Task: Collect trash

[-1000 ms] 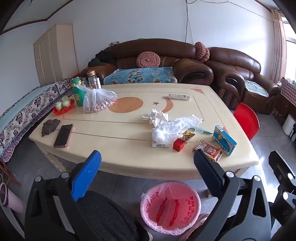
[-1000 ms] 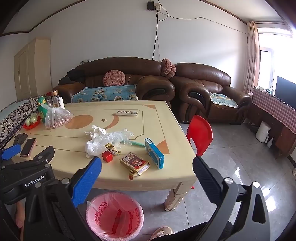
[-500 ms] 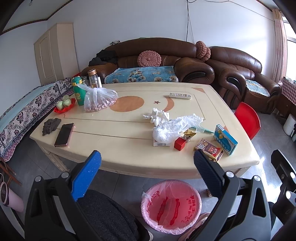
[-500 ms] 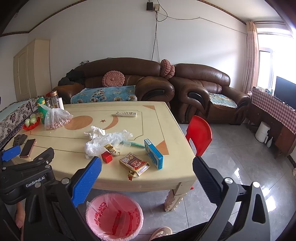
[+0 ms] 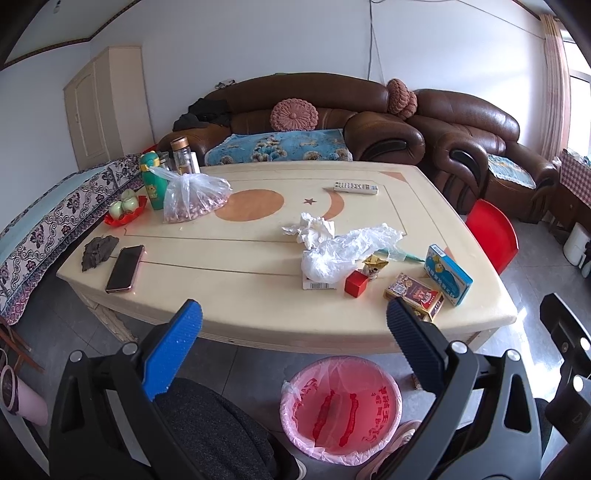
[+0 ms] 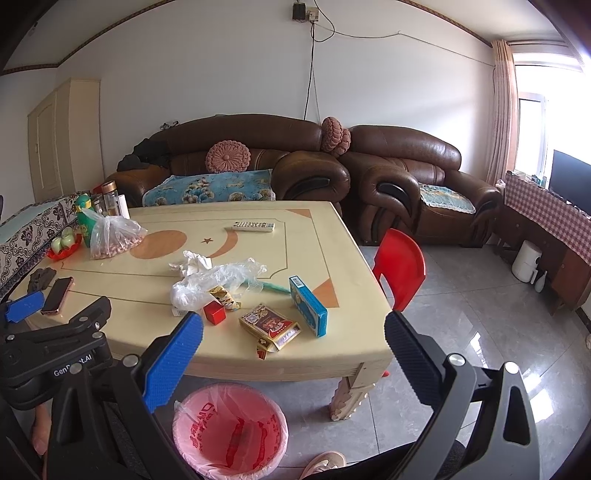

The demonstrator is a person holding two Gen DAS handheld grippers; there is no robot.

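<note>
Table [image 5: 258,295] edges nearer (slightly); both grippers' fingers [image 5: 173,343] stay spread.

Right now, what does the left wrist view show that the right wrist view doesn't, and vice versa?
Left wrist only: a pink cylinder on the floor at the lower left edge, and the dark-clothed knee behind the open left gripper.

Right wrist only: the TV screen, the checkered cloth, the white appliance on the floor, the wall outlet, and a sandalled foot.

Both: the table, the pink-lined bin, the crumpled tissue, the clear plastic bag, the red cube, the phone and the red chair. The right gripper is open too.
</note>
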